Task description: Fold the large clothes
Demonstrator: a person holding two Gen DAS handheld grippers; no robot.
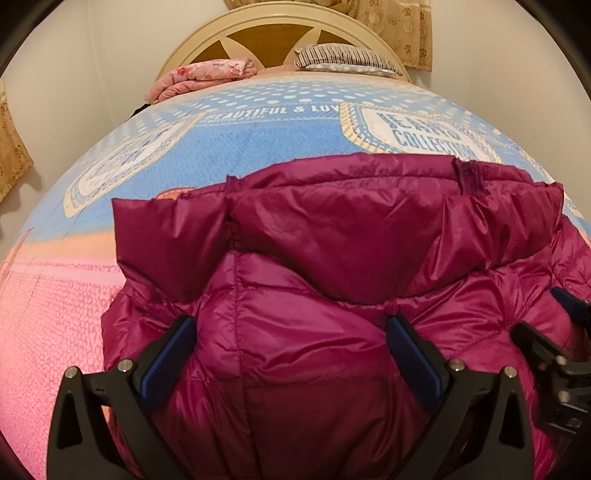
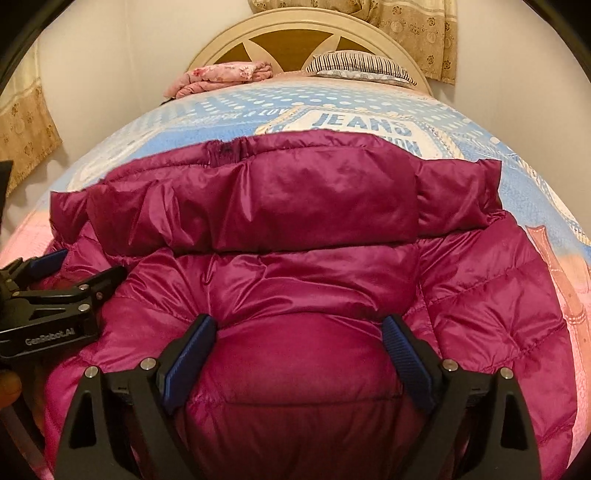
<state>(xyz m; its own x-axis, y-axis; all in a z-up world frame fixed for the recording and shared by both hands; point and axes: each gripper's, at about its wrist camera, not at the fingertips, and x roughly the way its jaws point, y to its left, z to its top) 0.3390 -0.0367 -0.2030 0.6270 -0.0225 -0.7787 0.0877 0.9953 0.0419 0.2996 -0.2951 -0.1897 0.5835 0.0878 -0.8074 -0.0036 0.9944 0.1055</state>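
Observation:
A magenta puffer jacket (image 1: 332, 236) lies folded into a thick bundle on the bed, with its hood or collar panel across the far side. My left gripper (image 1: 291, 325) is open, its blue-padded fingers (image 1: 184, 343) spread wide around a bulge of the jacket's near edge. My right gripper (image 2: 298, 321) is open too, straddling another puffed section of the jacket (image 2: 295, 206). The two grippers sit side by side: the right gripper (image 1: 546, 314) shows at the right edge of the left wrist view, and the left gripper (image 2: 85, 264) at the left edge of the right wrist view.
The bed has a blue and pink printed cover (image 1: 258, 125). At its head lie a folded pink floral blanket (image 1: 207, 74) and a striped pillow (image 1: 347, 59) against a cream headboard (image 1: 280, 26). Beige curtains (image 2: 417, 26) hang behind. A fingertip (image 2: 7, 387) shows at the left edge.

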